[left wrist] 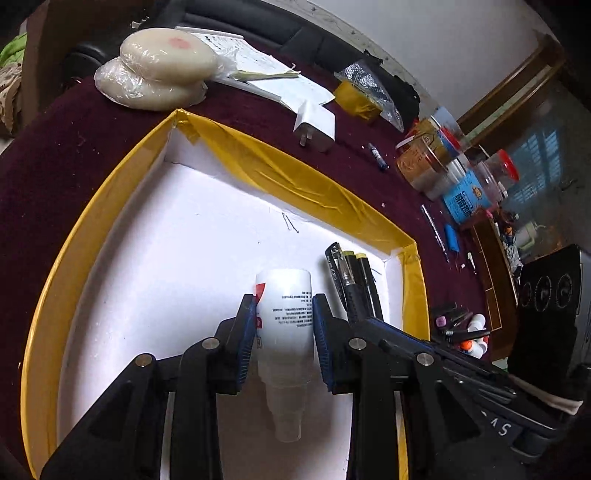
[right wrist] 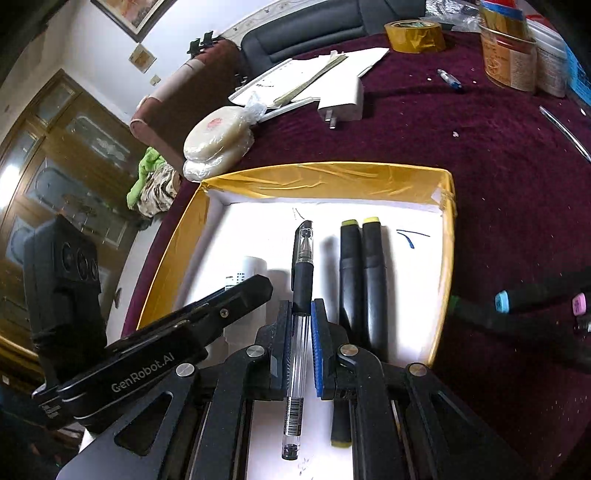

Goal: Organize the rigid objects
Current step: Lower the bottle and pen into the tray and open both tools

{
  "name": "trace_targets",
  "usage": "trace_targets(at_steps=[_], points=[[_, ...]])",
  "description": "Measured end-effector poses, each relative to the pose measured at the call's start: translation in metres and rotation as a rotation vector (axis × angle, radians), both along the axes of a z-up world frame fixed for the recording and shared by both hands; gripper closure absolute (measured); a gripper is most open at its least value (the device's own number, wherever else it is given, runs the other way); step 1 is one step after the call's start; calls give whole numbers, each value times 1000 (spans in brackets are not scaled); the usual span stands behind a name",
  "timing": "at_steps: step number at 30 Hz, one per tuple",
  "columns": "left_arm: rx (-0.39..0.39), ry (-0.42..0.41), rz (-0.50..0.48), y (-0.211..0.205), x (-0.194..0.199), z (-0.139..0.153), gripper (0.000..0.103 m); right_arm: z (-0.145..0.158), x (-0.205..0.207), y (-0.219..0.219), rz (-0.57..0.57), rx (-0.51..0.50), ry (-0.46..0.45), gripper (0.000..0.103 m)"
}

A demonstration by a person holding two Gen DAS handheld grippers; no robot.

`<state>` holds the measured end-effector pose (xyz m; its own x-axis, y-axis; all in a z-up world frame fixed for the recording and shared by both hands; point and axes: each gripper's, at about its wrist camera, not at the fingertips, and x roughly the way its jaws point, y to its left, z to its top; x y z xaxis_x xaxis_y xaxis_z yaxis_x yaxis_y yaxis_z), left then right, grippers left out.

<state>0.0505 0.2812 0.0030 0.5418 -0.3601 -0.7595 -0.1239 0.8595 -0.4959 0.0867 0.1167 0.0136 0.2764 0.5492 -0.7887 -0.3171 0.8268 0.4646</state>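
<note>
A white tray with a yellow taped rim (left wrist: 306, 177) (right wrist: 325, 177) lies on a maroon cloth. My left gripper (left wrist: 284, 299) is shut on a white bottle (left wrist: 286, 306), held over the tray floor with its clear cap toward the camera. My right gripper (right wrist: 299, 308) is shut on a black-capped gel pen (right wrist: 301, 273) with a clear barrel, hanging over the tray. Two black markers with yellow-green ends (right wrist: 364, 280) (left wrist: 364, 280) lie side by side in the tray, right of the pen. The bottle's top (right wrist: 251, 271) peeks out behind the left gripper's body.
Outside the tray on the cloth lie wrapped round cakes (left wrist: 162, 70), papers, a white charger (left wrist: 316, 127), a gold tape roll (right wrist: 413, 35), jars (left wrist: 432, 155), a small blue pen (right wrist: 448, 79) and several coloured markers (right wrist: 524, 306). A chair back stands behind the table.
</note>
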Motion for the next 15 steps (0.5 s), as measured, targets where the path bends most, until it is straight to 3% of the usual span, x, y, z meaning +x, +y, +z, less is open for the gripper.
trace_targets(at_steps=[2, 5, 9, 11, 12, 15], points=[[-20, -4, 0, 1, -1, 0, 74, 1, 0, -1, -10, -15, -16, 93], [-25, -16, 6, 1, -5, 6, 65, 7, -1, -5, -20, -29, -55, 89], [-10, -51, 19, -2, -15, 22, 59, 17, -7, -28, -34, 21, -69, 84], [-3, -76, 15, -7, -22, 34, 56, 27, -15, -49, -47, 36, -105, 82], [4, -96, 5, -13, -28, 43, 49, 31, -19, -61, -57, 37, -125, 81], [-2, -142, -22, -32, -40, 60, 41, 41, -34, -111, -107, 51, -171, 71]])
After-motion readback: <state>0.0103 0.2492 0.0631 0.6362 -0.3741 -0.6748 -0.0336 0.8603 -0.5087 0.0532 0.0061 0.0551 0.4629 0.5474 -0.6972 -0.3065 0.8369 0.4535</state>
